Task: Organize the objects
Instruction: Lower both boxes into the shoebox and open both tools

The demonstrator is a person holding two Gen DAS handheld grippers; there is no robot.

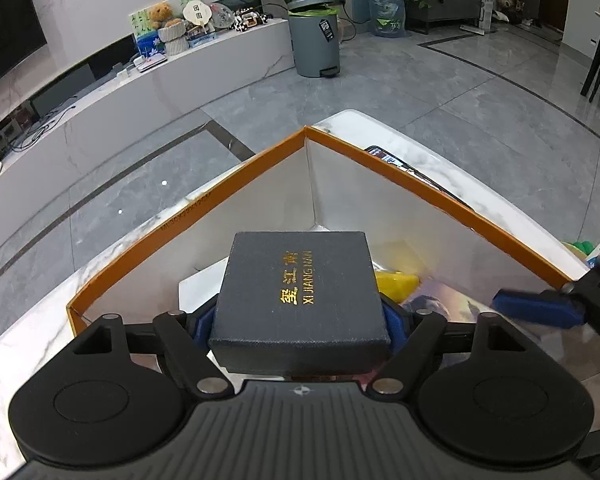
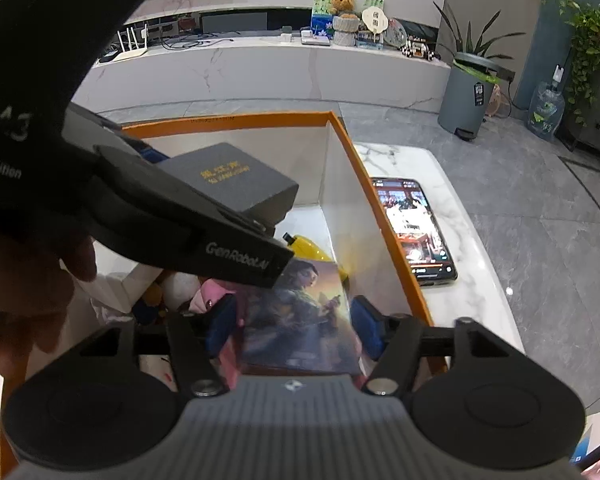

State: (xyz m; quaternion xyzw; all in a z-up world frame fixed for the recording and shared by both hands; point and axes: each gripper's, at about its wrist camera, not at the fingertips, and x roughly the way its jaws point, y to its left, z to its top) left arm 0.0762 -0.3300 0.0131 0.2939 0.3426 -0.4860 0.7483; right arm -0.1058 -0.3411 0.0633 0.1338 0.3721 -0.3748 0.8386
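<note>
My left gripper [image 1: 298,320] is shut on a dark grey box with gold lettering [image 1: 300,296] and holds it above the orange-rimmed cardboard box [image 1: 204,192]. In the right wrist view the grey box [image 2: 236,178] hangs over the orange box [image 2: 380,208], with the left gripper's body across the upper left. My right gripper [image 2: 294,328] is shut on a picture card showing a woman [image 2: 300,320] and holds it over the orange box's near right part. A yellow object [image 1: 396,284], a pink item and plush things lie inside.
The orange box stands on a white marble table [image 2: 468,240]. A lit phone [image 2: 414,228] lies on the table right of the box. Beyond are grey floor, a grey bin [image 1: 314,40], a water jug and a long white console with a teddy bear.
</note>
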